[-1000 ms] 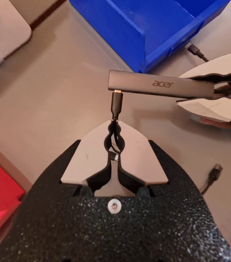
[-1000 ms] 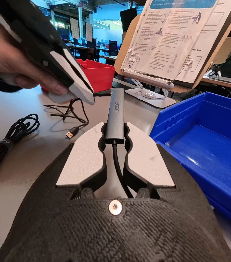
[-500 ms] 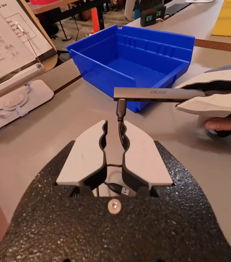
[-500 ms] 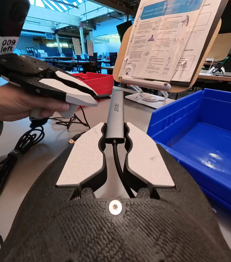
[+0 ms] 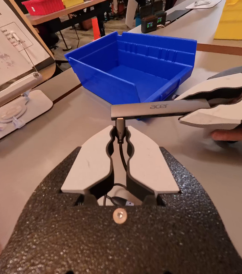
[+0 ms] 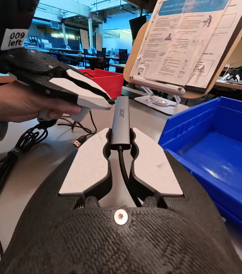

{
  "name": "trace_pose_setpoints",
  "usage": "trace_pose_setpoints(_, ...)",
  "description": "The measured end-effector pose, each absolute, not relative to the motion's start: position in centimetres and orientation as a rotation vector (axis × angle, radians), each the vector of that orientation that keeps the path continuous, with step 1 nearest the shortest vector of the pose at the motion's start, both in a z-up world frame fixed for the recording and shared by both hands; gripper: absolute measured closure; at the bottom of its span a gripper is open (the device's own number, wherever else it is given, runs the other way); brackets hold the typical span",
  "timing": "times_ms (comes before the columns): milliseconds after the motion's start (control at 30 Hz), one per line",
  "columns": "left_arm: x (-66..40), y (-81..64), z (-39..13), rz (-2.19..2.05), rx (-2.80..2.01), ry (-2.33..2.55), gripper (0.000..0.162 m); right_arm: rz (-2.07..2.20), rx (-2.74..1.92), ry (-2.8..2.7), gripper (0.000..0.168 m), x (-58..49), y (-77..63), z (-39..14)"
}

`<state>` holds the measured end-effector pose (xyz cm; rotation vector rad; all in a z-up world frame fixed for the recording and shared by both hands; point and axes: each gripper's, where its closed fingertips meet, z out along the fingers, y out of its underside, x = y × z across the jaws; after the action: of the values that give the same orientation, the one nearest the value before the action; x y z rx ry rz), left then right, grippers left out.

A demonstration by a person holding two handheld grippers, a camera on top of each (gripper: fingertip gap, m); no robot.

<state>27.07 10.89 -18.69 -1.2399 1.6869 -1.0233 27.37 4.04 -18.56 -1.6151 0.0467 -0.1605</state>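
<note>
At about nine o'clock from the right gripper, a person's hand (image 6: 21,103) curls round the white handle of the left gripper (image 5: 120,128), which lies nearly level above the grey table (image 5: 43,140) with its fingers pointing toward the hub. Below that hand, at about eight o'clock, a tied bundle of black cord (image 6: 13,152) lies on the table, and a loose plug (image 6: 78,142) with an orange tip rests just beside the right gripper's left finger. Behind, at about eleven o'clock, stands a red bin (image 6: 107,80) with a dark cord showing over its rim; the rest of its inside is hidden. The left gripper's fingers stand a little apart on either side of a black plug (image 5: 120,129) seated in the near end of the hub; whether they press it I cannot tell. The grey hub (image 6: 121,120) is held off the table, its cable end clamped between the closed fingers of the right gripper (image 6: 120,133), its black cable (image 6: 123,167) running back between them. At about one o'clock a document stand (image 6: 158,87) holds printed sheets. At about three o'clock sits a blue bin (image 6: 206,133) with nothing in it, touching the table just beside the right gripper, whose holder's fingers (image 5: 233,135) show beneath it in the left wrist view.
</note>
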Motion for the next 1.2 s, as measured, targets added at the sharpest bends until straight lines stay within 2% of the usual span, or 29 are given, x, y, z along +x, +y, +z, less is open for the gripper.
trace_pose_setpoints(233,26.9,10.6,-18.0,-0.947,-1.215,1.710,0.149,-0.073,-1.574,0.041,0.144,27.2,3.6,-18.1)
trace_pose_setpoints(567,27.2,10.8,-17.0,-0.792,-1.233,1.731,0.150,-0.163,-1.623,0.002,0.143,26.7,4.0,-18.7)
trace_pose_setpoints(867,26.7,11.7,-18.9,-0.568,-1.186,1.796,0.150,-0.261,-1.677,-0.069,0.142,26.1,4.4,-19.4)
trace_pose_setpoints(1000,26.8,11.6,-19.1,-0.686,-1.245,1.784,0.150,-0.243,-1.664,-0.075,0.141,26.0,4.3,-19.3)
trace_pose_setpoints(1133,26.7,11.9,-19.7,-0.591,-1.175,1.825,0.150,-0.256,-1.679,-0.100,0.141,25.7,4.5,-19.5)
trace_pose_setpoints(1200,26.8,11.6,-19.6,-0.744,-1.245,1.784,0.151,-0.240,-1.659,-0.096,0.140,25.7,4.3,-19.2)
